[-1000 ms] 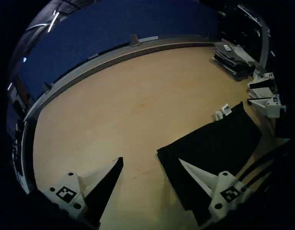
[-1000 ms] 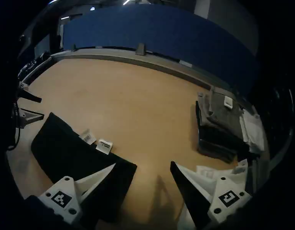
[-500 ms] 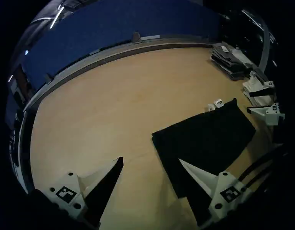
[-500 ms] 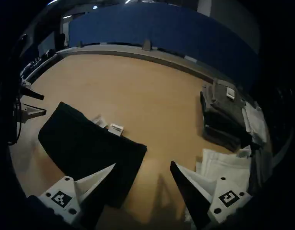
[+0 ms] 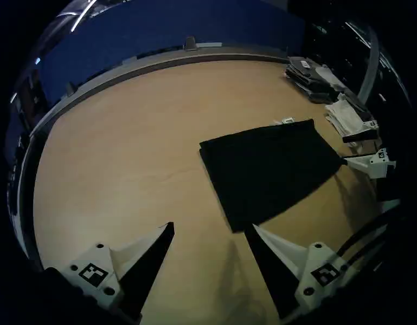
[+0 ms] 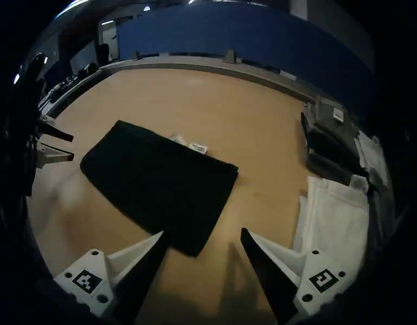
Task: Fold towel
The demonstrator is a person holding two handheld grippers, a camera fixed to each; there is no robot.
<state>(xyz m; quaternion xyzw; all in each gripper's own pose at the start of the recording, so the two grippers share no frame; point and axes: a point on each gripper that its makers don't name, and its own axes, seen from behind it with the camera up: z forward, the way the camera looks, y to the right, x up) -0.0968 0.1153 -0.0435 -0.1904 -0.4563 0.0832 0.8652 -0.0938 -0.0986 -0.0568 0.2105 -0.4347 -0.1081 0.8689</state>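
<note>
Pulled back since a second ago, the left gripper (image 5: pixel 208 226) and right gripper (image 6: pixel 203 232) hang released and empty; the black towel (image 5: pixel 268 168) lies flat on the wooden table (image 5: pixel 127 151), at one o'clock in the left gripper view.

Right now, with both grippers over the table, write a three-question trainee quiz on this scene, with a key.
1. True or false: the left gripper is shut on the black towel.
2. What lies on the table to the right of the right gripper? A) white cloth B) a mug C) a book
3. Fill in: seen from the right gripper, the black towel's white tags stick out at its ___ edge.
Key: 1 false, its fingers are open and hold nothing; 2 A; 3 far.
</note>
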